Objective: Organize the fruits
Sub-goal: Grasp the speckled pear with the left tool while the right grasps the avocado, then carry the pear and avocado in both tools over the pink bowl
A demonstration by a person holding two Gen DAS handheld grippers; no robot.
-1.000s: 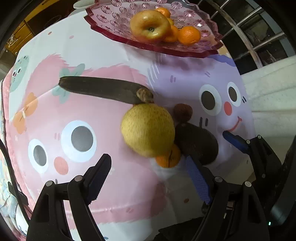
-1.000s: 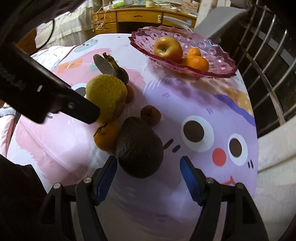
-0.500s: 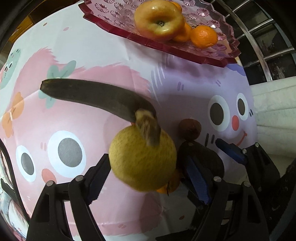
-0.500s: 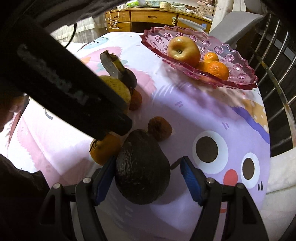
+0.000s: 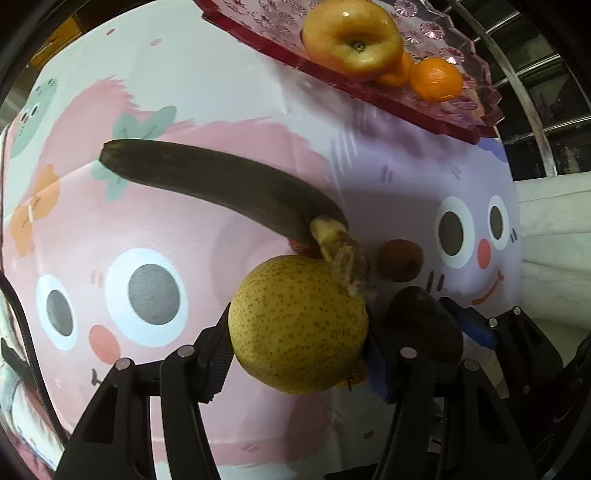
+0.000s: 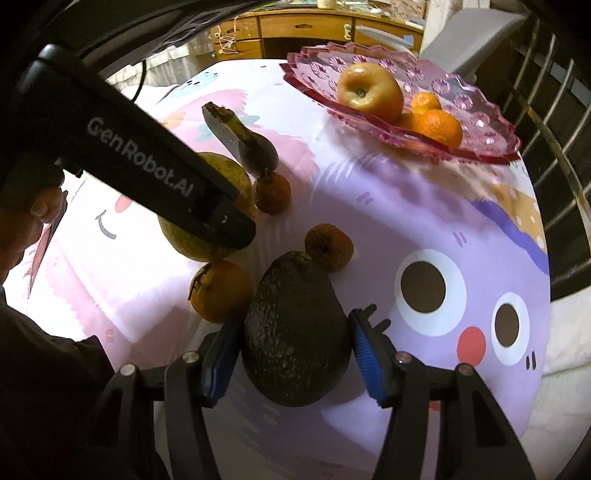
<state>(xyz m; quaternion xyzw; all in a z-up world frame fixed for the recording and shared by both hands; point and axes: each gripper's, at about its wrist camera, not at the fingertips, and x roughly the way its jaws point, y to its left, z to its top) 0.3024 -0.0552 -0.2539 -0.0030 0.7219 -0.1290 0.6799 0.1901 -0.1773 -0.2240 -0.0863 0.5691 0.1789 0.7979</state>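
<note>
A speckled yellow pear (image 5: 299, 325) sits between the fingers of my left gripper (image 5: 297, 345); its jaws are closing and both pads touch the fruit. In the right wrist view a dark avocado (image 6: 295, 332) fills my right gripper (image 6: 295, 330), whose jaws are closing with the blue pads (image 6: 364, 350) against its sides. A blackened banana (image 5: 221, 184) lies behind the pear. The pink glass dish (image 6: 480, 144) at the back holds an apple (image 6: 369, 90) and mandarins (image 6: 436, 125).
Loose on the cartoon tablecloth are a mandarin (image 6: 221, 291), a shrivelled brown fruit (image 6: 328, 247) and a small orange-brown fruit (image 6: 272, 192). A metal railing (image 6: 554, 129) runs along the right. A wooden desk (image 6: 314, 29) stands behind the table.
The left gripper came down around the pear and its jaws narrowed onto it. The right jaws narrowed from a wide gap to the avocado's sides.
</note>
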